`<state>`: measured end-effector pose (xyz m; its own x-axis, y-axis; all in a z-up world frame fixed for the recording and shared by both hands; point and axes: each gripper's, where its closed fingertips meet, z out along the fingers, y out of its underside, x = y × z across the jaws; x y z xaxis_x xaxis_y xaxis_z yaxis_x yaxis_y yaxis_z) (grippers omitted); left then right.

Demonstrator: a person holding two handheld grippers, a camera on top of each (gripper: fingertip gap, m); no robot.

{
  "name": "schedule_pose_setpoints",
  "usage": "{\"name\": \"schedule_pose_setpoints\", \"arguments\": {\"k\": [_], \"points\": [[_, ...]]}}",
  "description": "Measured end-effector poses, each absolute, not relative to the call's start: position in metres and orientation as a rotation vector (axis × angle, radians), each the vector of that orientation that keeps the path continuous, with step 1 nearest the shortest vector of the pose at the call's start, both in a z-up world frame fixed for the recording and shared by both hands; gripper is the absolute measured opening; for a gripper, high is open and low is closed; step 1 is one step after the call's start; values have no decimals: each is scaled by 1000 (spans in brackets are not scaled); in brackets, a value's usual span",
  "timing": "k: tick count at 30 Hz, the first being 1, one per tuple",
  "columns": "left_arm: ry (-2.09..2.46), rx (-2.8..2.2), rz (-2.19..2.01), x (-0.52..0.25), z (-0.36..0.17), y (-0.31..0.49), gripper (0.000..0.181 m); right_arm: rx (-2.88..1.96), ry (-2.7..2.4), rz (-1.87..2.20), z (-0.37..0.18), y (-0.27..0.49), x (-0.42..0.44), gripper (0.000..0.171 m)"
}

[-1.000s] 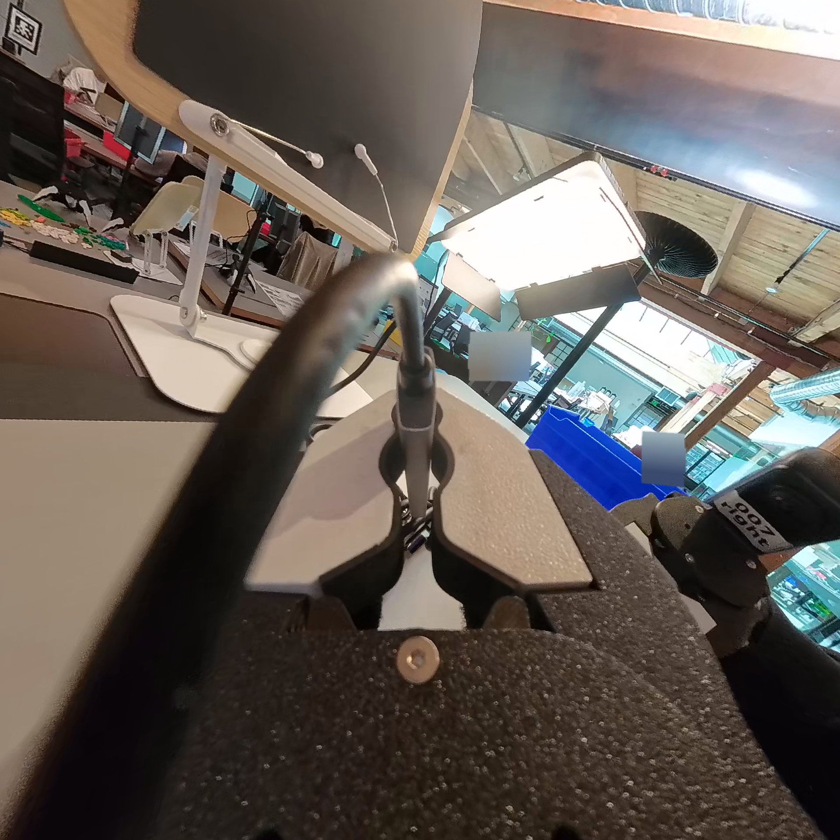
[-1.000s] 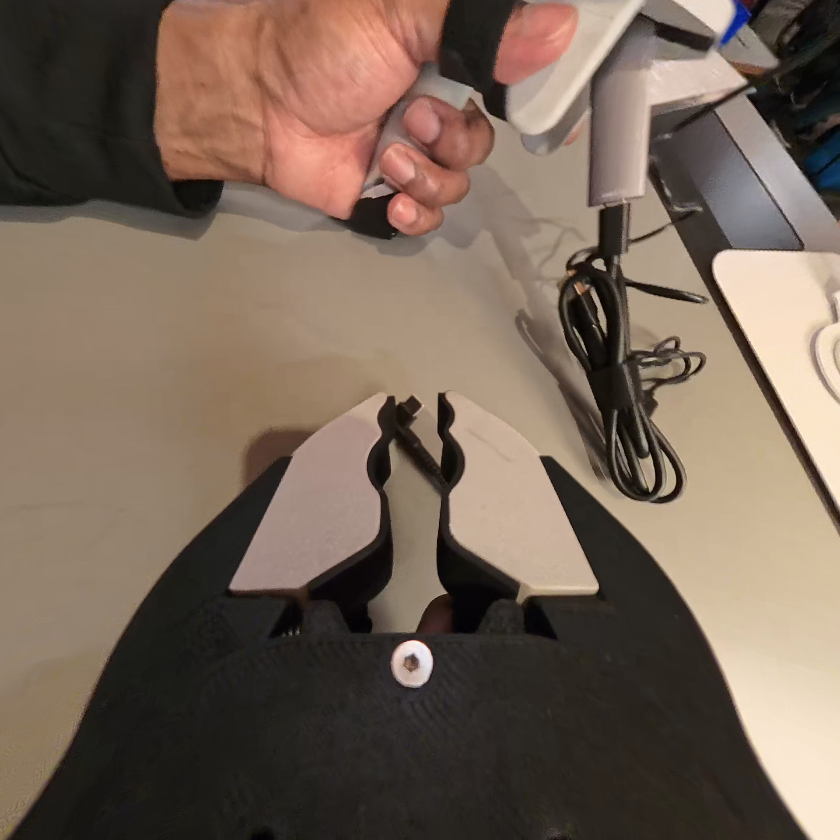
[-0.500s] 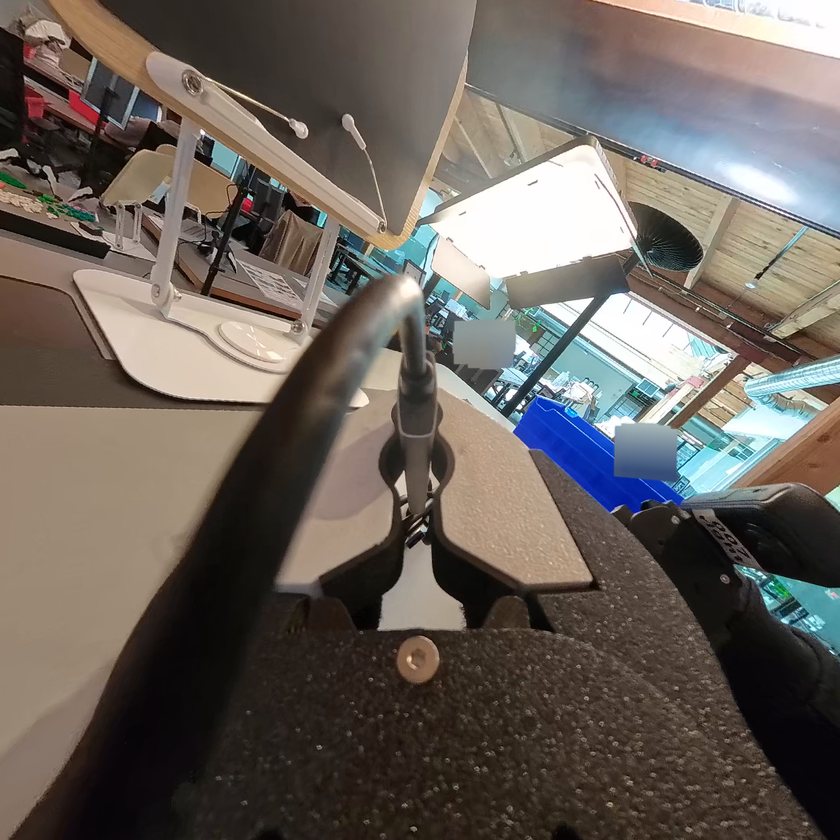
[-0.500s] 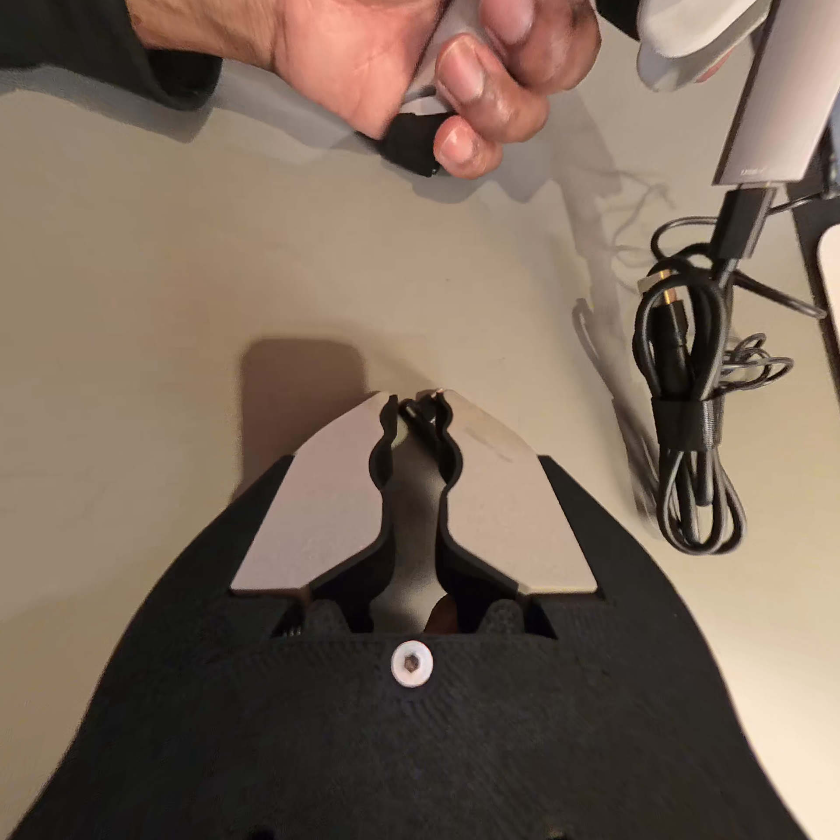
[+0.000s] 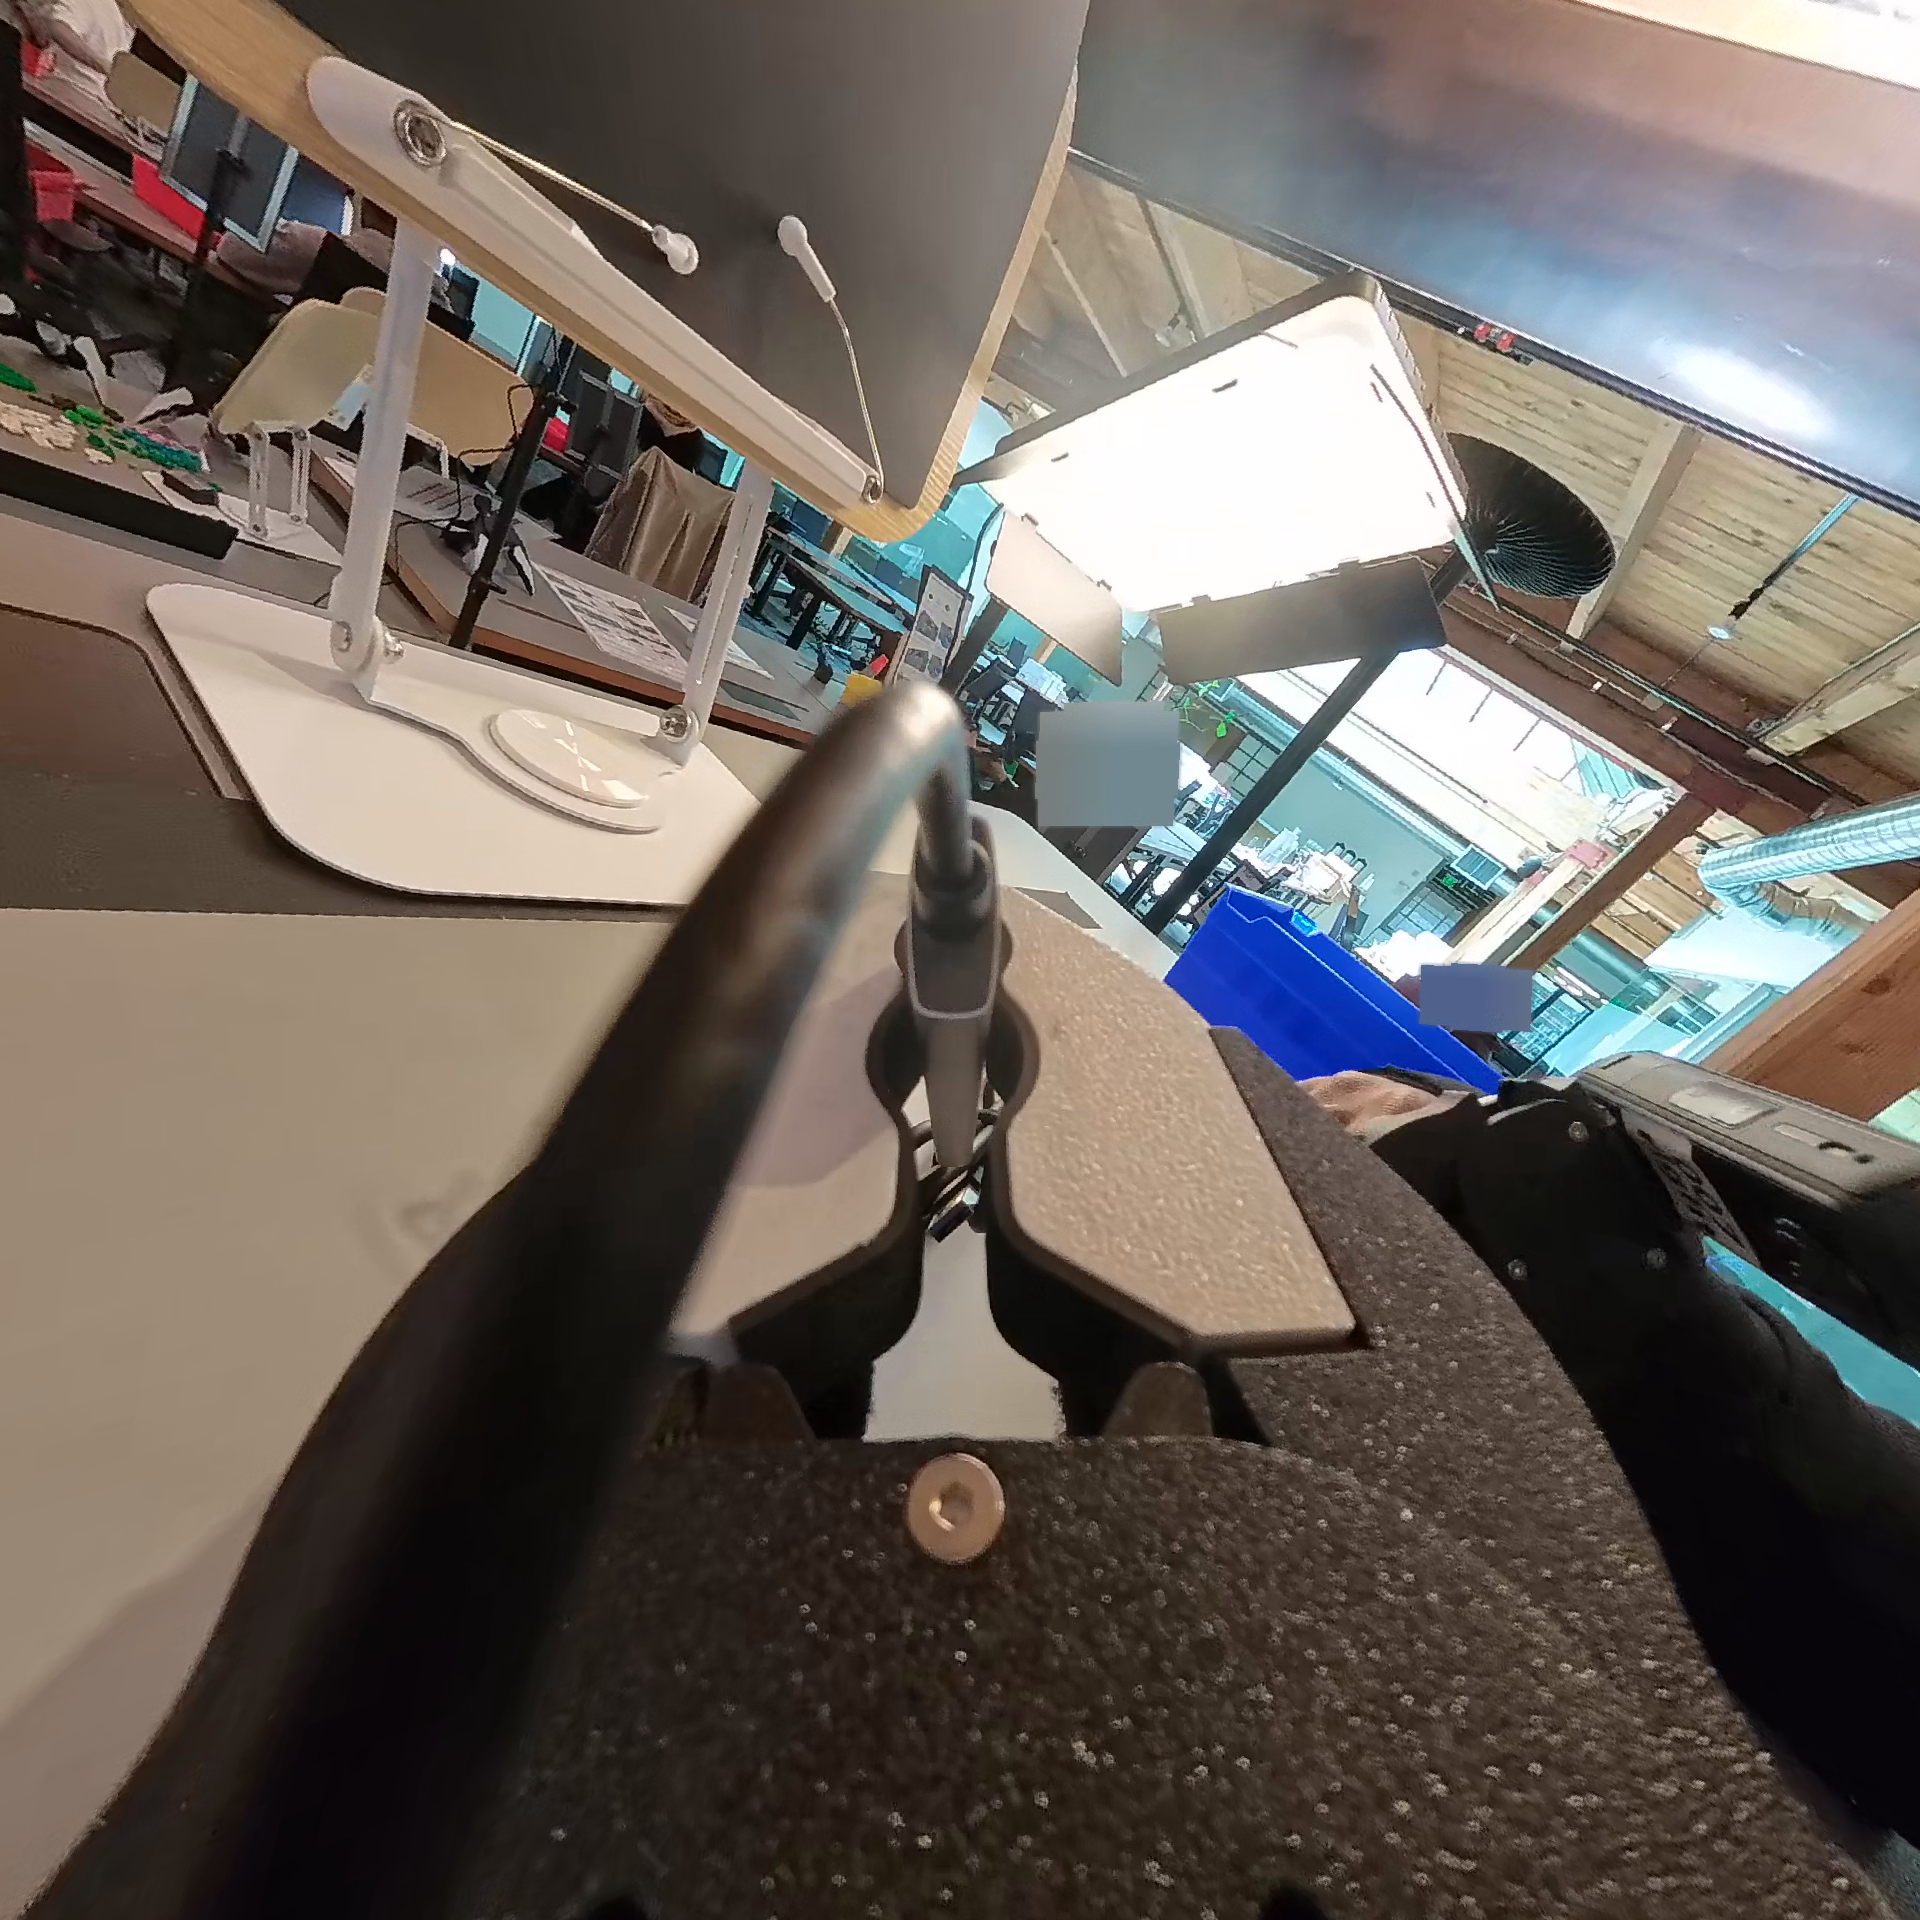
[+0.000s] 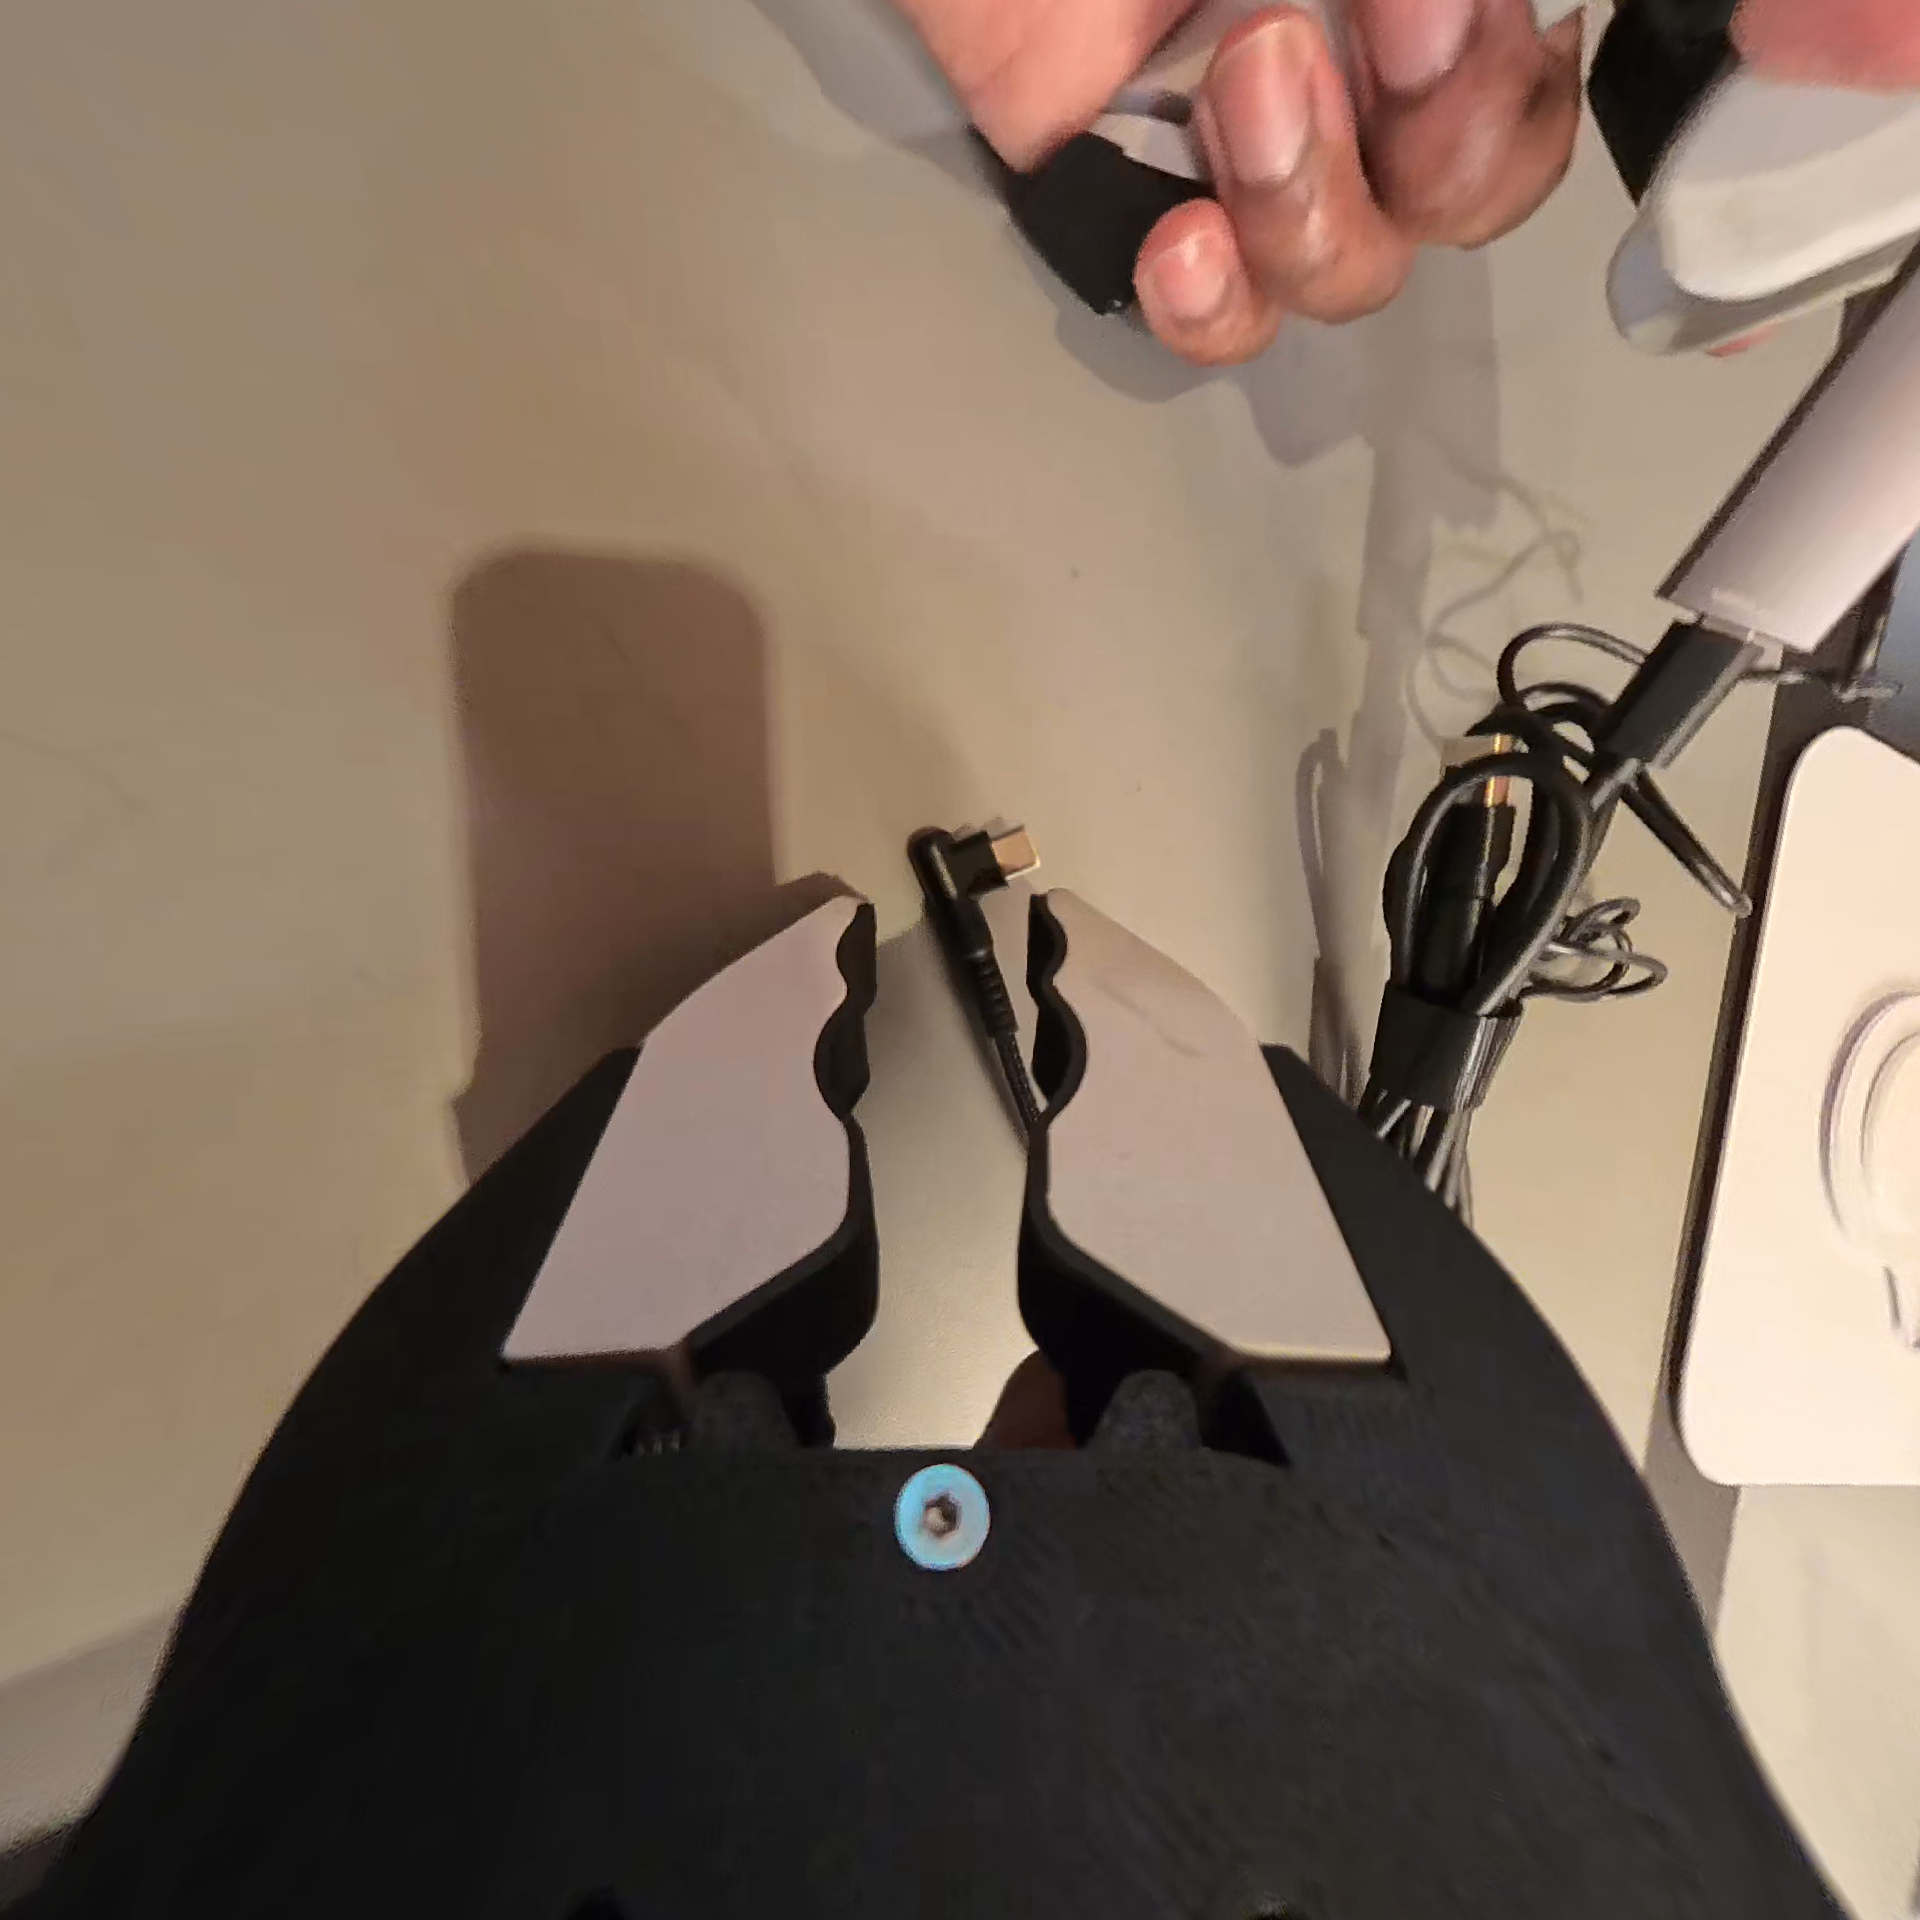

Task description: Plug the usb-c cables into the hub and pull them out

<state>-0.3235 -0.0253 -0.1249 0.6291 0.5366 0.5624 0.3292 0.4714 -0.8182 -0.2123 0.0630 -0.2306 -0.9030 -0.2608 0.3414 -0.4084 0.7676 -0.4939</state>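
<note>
Since half a second ago the right gripper (image 6: pixel 951 909) has spread its jaws wider, and the angled USB-C plug (image 6: pixel 982 862) that sat pinched at its tips now lies loose on the beige table (image 6: pixel 312 416), just past the fingertips at the centre of the right wrist view, its thin cable running back along the inner edge of the right-hand finger; whether it touches that finger cannot be told. The jaws stand apart with bare table showing between them, holding nothing. In the upper right of that view a hand (image 6: pixel 1299 135) grips the handle of the other gripper, and the grey hub (image 6: pixel 1787 520) slants down from the right edge with a black cable plugged into its lower end. Below it, at the right, lies a bundled black cable (image 6: pixel 1455 987) bound with a strap, beside a white stand base (image 6: pixel 1766 1195). In the left wrist view the left gripper (image 5: pixel 951 1091) is closed tight on the hub's (image 5: pixel 951 1029) narrow end at the frame's centre, a thick black cable (image 5: pixel 623 1143) arching from its top toward the lower left. A white tablet stand (image 5: pixel 468 727) occupies the upper left.
</note>
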Motion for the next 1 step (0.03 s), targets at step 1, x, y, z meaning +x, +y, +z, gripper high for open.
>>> {"name": "schedule_pose_setpoints", "arguments": {"k": [1], "points": [[-932, -1116, 152, -323, -125, -25, 6, 553, -2707, 820, -231, 63, -212, 28]]}}
